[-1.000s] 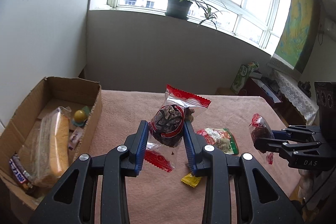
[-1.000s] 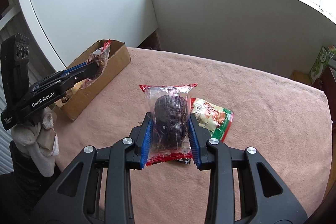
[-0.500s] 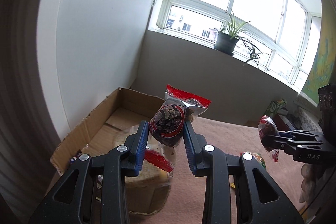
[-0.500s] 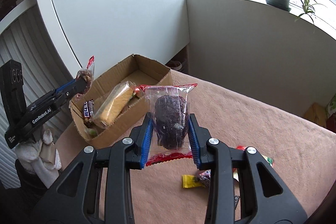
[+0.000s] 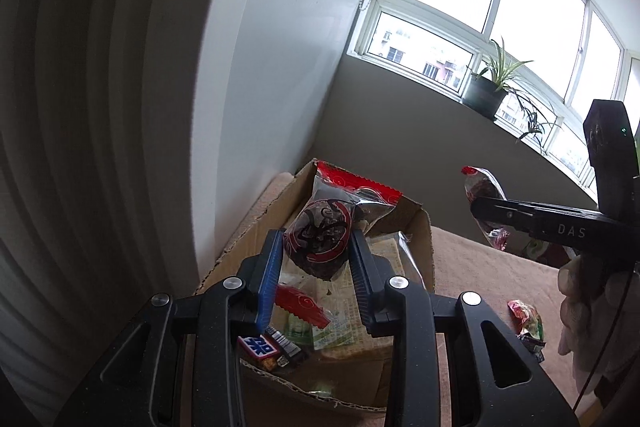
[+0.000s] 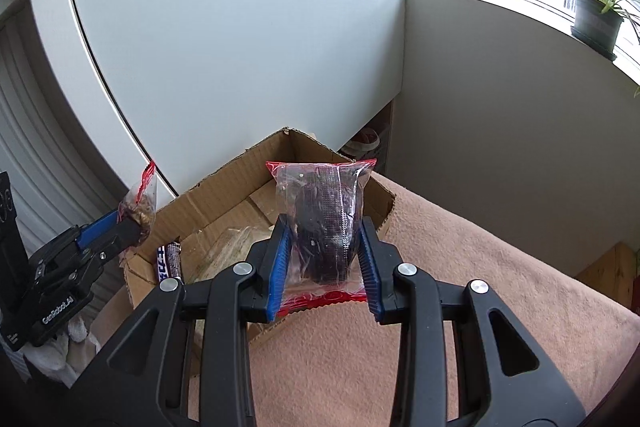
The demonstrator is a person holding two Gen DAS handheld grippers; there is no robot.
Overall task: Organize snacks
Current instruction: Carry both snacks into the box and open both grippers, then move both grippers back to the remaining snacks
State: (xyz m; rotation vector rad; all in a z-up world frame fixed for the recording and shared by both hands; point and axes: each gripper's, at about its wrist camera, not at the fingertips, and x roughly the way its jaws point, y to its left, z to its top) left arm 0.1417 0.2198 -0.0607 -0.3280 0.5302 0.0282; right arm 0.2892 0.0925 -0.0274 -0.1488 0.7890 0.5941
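My left gripper (image 5: 316,259) clamps a wrapped dark cake (image 5: 320,243) above the cardboard box (image 5: 420,227) (chocolate bar (image 5: 262,347) beneath); my right gripper (image 6: 324,259) pinches another wrapped cake (image 6: 324,223) over the box's near edge.

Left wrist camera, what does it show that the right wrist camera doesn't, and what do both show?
Only the left wrist view shows loose wrapped snacks lying on the pink cloth.

Only the right wrist view shows the wooden box beside the table.

Both show the cardboard box holding snacks, the potted plant, and each claw, left claw and right claw, shut on a clear packet with red ends: left packet, right packet.
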